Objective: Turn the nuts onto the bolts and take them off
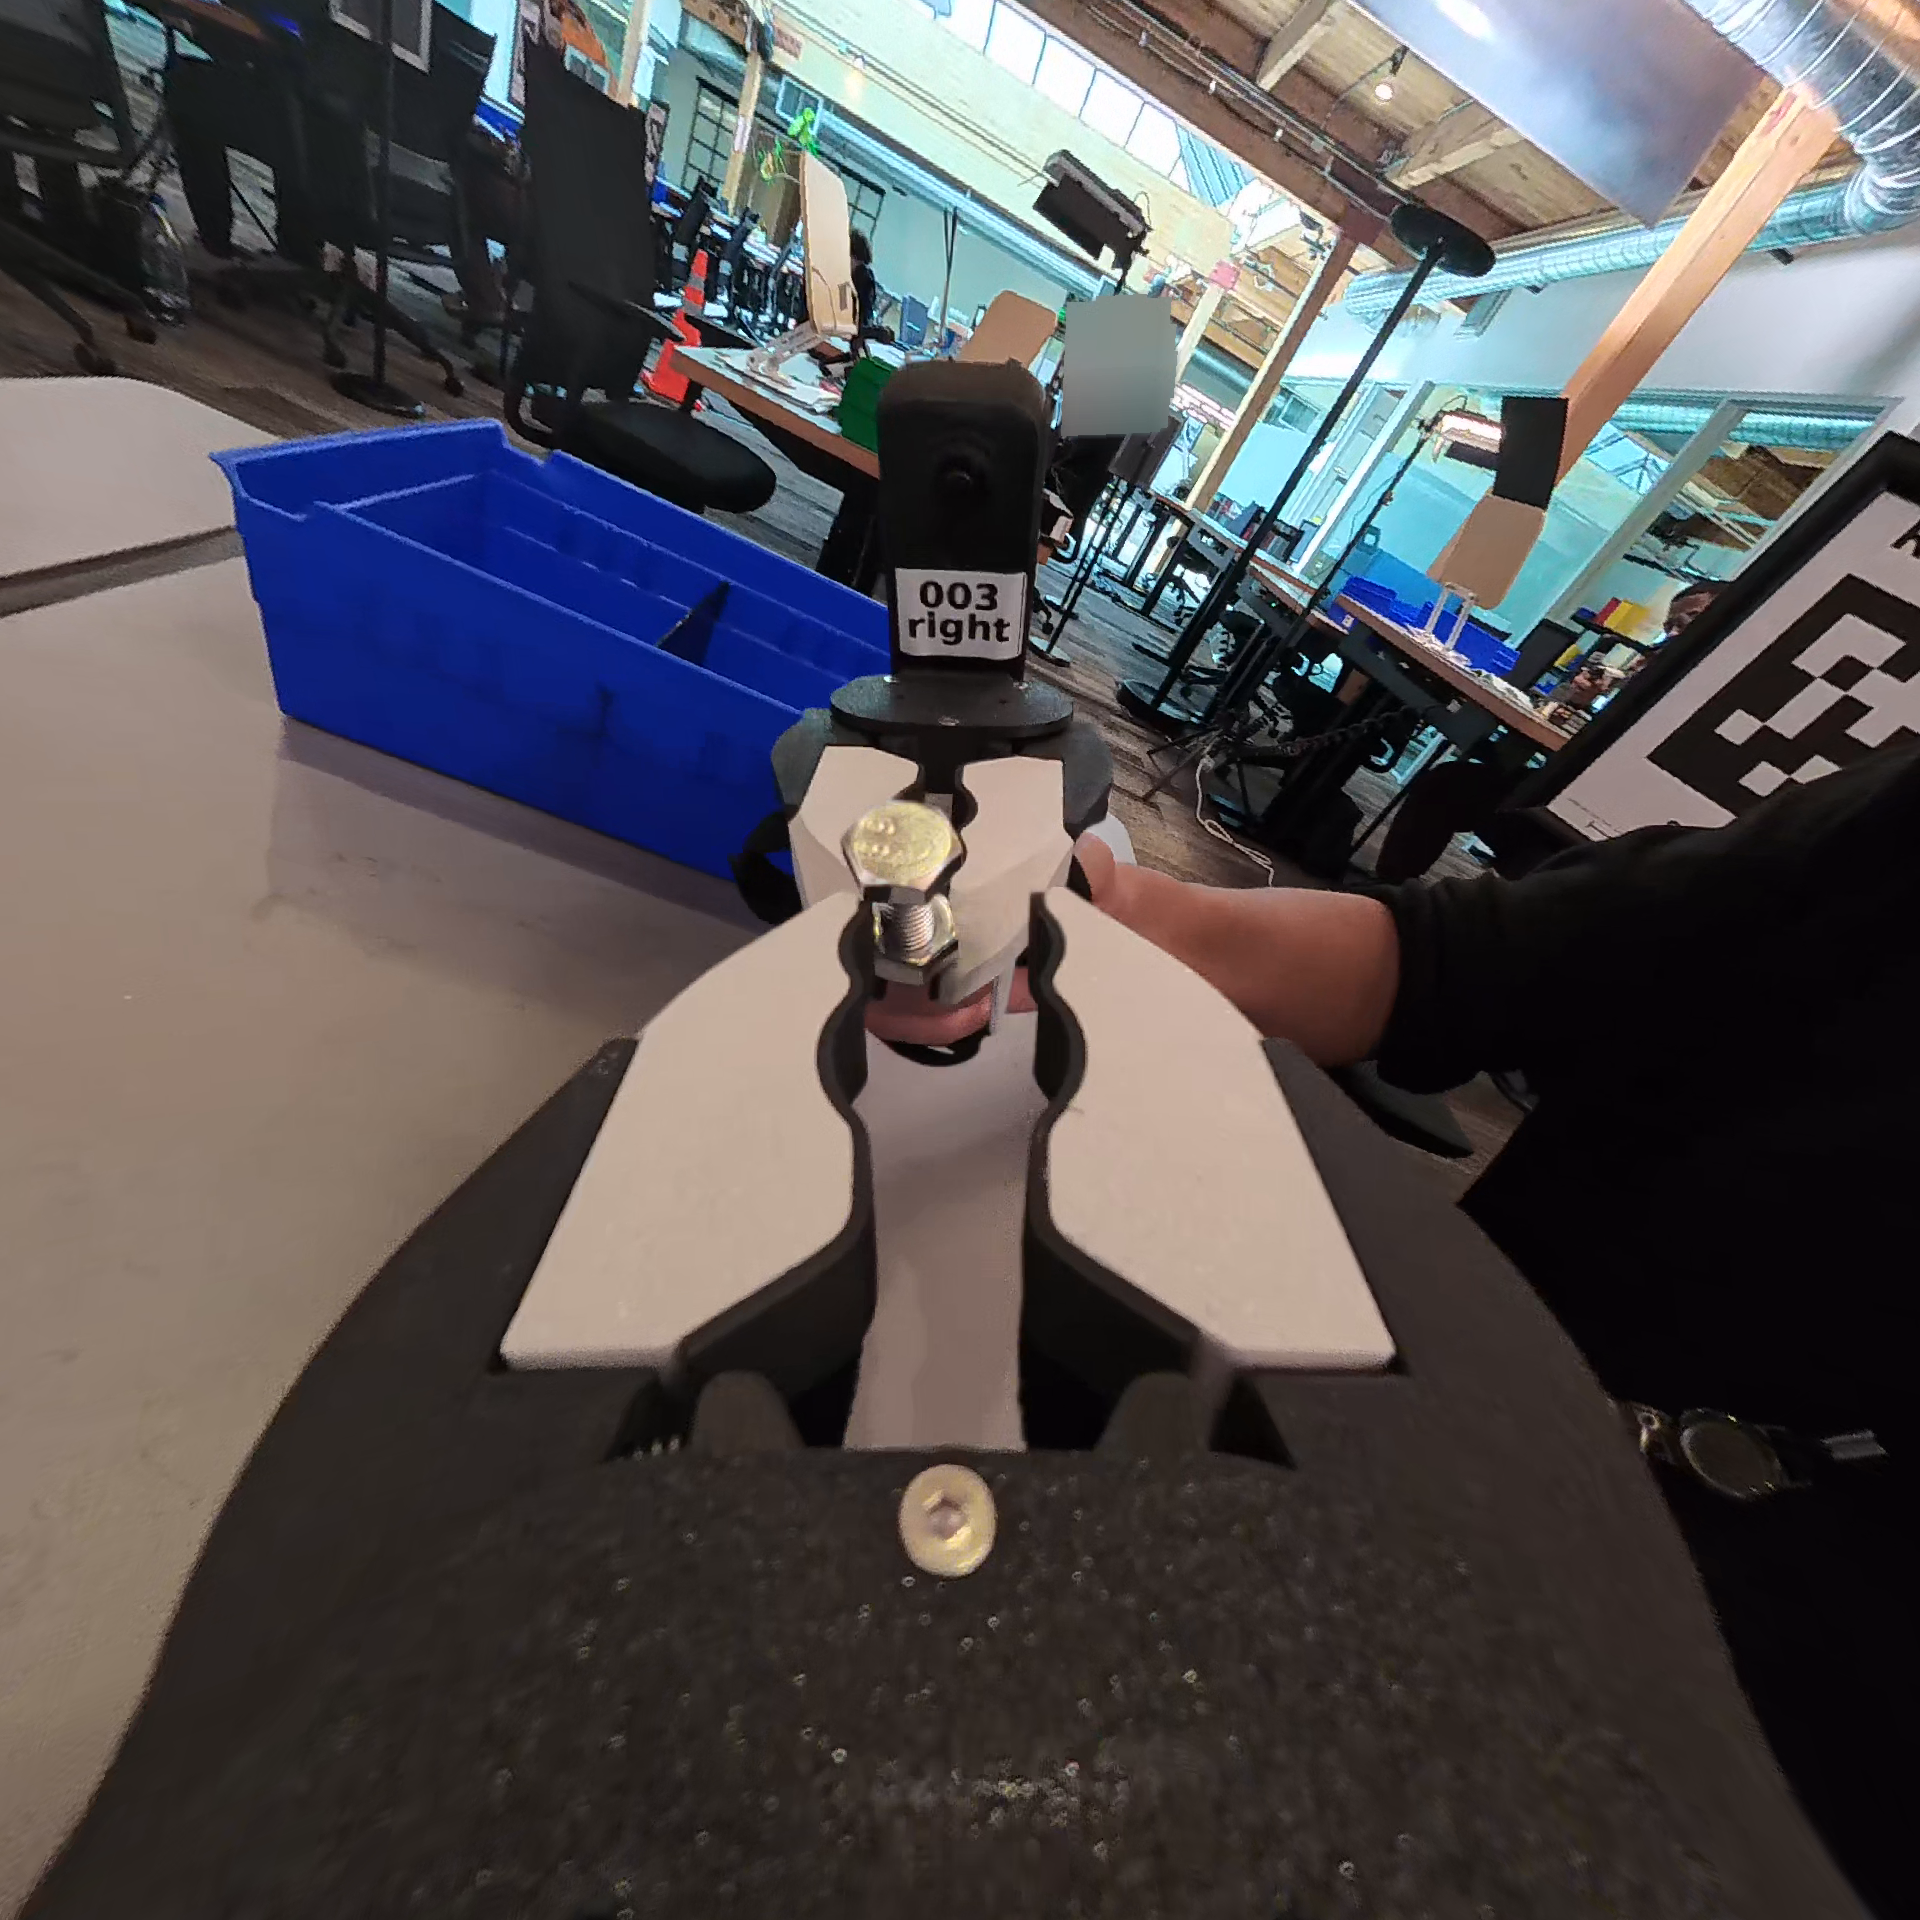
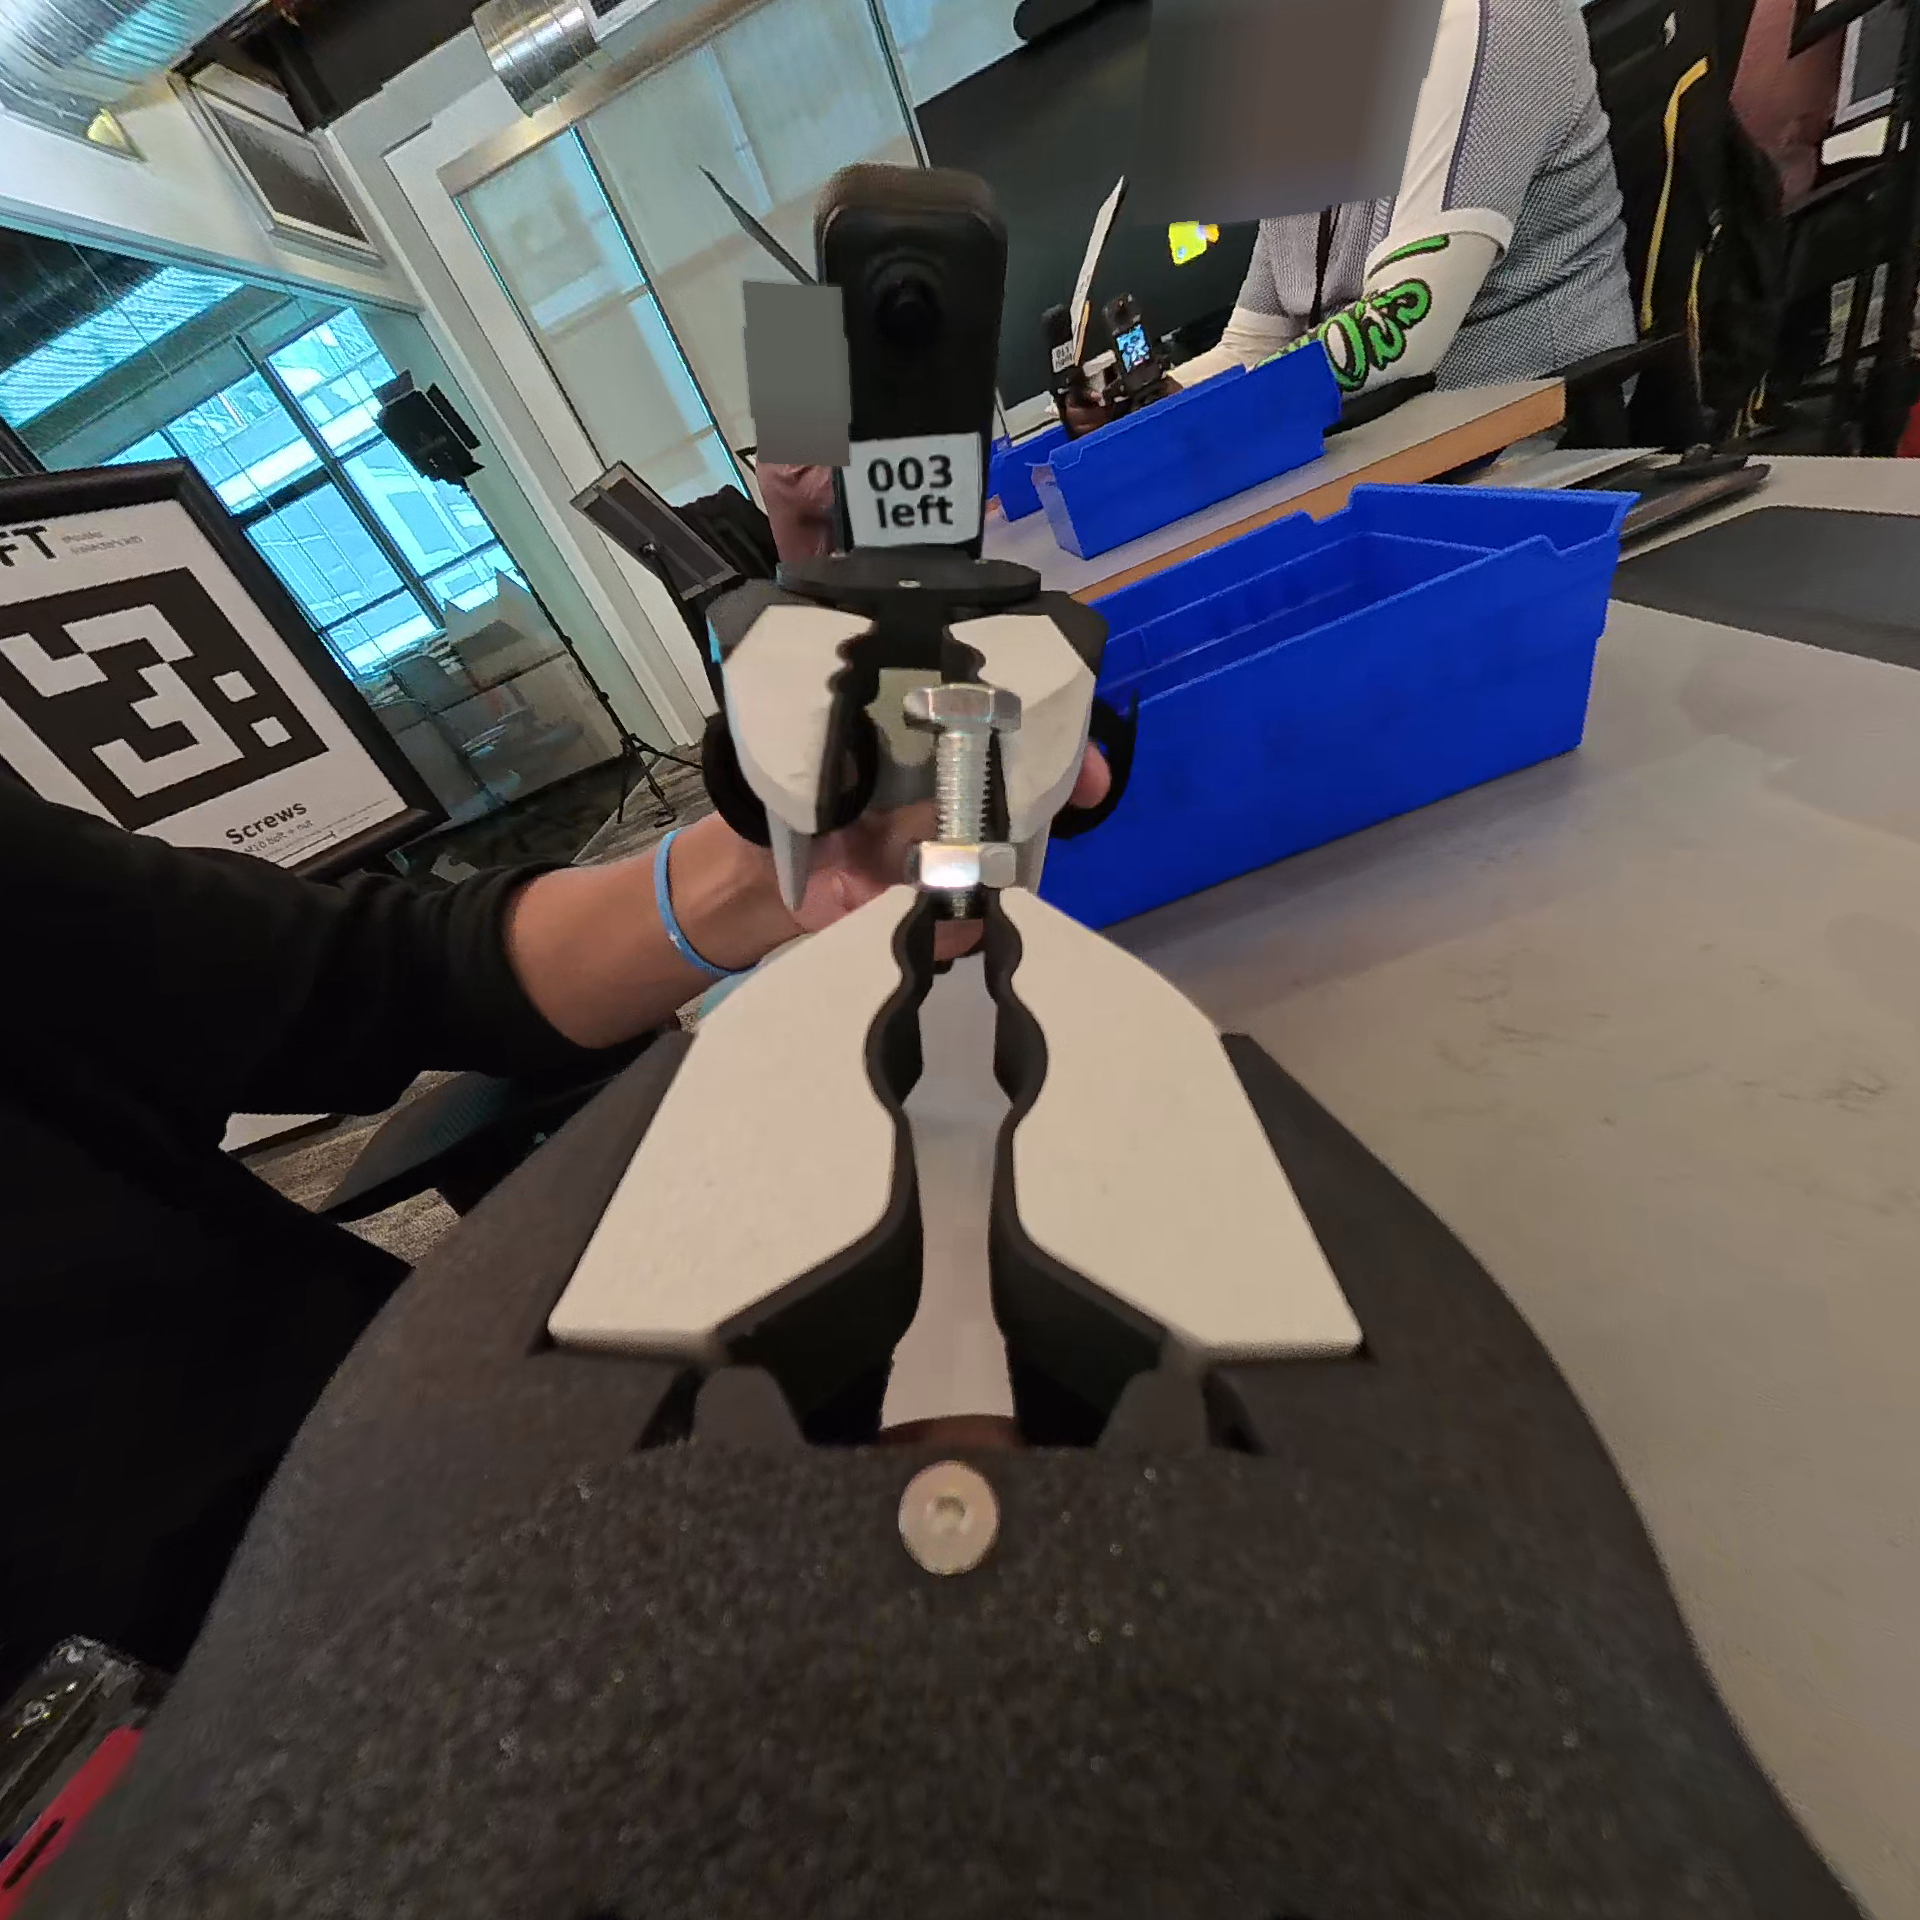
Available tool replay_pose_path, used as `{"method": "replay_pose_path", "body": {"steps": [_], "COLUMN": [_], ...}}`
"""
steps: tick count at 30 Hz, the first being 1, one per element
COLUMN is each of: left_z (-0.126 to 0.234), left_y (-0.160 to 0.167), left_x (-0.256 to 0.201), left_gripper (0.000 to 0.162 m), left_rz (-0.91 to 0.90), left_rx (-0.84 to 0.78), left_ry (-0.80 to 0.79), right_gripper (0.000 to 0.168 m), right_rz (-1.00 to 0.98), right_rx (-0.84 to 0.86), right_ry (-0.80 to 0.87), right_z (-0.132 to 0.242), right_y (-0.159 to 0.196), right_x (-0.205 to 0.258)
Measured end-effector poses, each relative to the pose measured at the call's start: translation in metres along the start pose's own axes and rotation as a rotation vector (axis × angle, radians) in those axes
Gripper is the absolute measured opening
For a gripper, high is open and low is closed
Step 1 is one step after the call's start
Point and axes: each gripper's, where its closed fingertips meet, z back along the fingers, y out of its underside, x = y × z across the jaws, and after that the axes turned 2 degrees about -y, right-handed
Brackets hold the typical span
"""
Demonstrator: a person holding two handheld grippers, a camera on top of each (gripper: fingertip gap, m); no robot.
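At frame centre, the right gripper [image 2: 954, 914] clamps the bolt [image 2: 961, 779] by its tip, steadying it for nut [image 2: 961, 864] turning; the left gripper [image 1: 945, 925] gapes apart.

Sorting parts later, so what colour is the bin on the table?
Solid blue bin, clearest in the right wrist view.

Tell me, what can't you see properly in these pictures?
- Right wrist view: the lower tip of the bolt is hidden behind the nut and the right gripper.
- Left wrist view: whether the left gripper really pinches the bolt; the parts overlap.
- Right wrist view: the floor of the blue bin, hidden by its own wall.
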Motion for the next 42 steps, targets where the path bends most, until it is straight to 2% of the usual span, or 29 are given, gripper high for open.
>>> {"method": "replay_pose_path", "body": {"steps": [3,6,8,11,16,20,22,25,26,30,33,36,42], "left_z": [0.003,0.008,0.009,0.009,0.011,0.016,0.020,0.024,0.023,0.013,0.011,0.007,0.002], "left_y": [-0.002,-0.003,-0.002,0.001,0.001,-0.007,-0.015,-0.025,-0.025,-0.017,-0.016,-0.008,0.004], "left_x": [0.010,0.011,0.011,0.007,0.009,0.010,0.012,0.015,0.014,0.011,0.009,0.007,-0.001], "left_gripper": [0.043,0.043,0.038,0.020,0.019,0.019,0.018,0.018,0.019,0.019,0.019,0.018,0.018], "left_rz": [0.009,0.009,-0.012,-0.042,-0.025,0.021,0.051,0.086,0.095,0.094,0.073,0.039,0.036], "left_rx": [-0.002,-0.001,0.008,0.028,0.039,-0.044,-0.118,-0.230,-0.232,-0.208,-0.196,-0.145,-0.109], "left_ry": [-0.054,-0.051,-0.056,-0.048,-0.061,-0.062,-0.070,-0.082,-0.062,-0.048,-0.060,-0.070,-0.090], "right_gripper": [0.009,0.009,0.009,0.009,0.009,0.012,0.027,0.047,0.049,0.049,0.045,0.049,0.046], "right_rz": [0.021,0.033,0.021,0.000,-0.025,-0.083,-0.130,-0.262,-0.283,-0.320,-0.299,-0.298,-0.232], "right_rx": [0.032,0.059,0.059,0.070,0.038,-0.102,-0.142,-0.011,0.007,-0.151,-0.195,-0.244,-0.163], "right_ry": [0.003,0.003,-0.007,-0.013,-0.019,-0.047,-0.064,-0.162,-0.202,-0.288,-0.294,-0.268,-0.199], "right_z": [0.000,-0.003,-0.006,-0.008,-0.005,0.003,0.005,-0.011,-0.017,-0.019,-0.008,0.004,0.012], "right_y": [0.004,0.008,0.009,0.013,0.009,-0.009,-0.011,0.015,0.019,-0.005,-0.015,-0.026,-0.022], "right_x": [0.001,0.003,0.003,0.001,0.000,-0.001,-0.002,0.009,0.015,0.026,0.026,0.020,0.015]}}
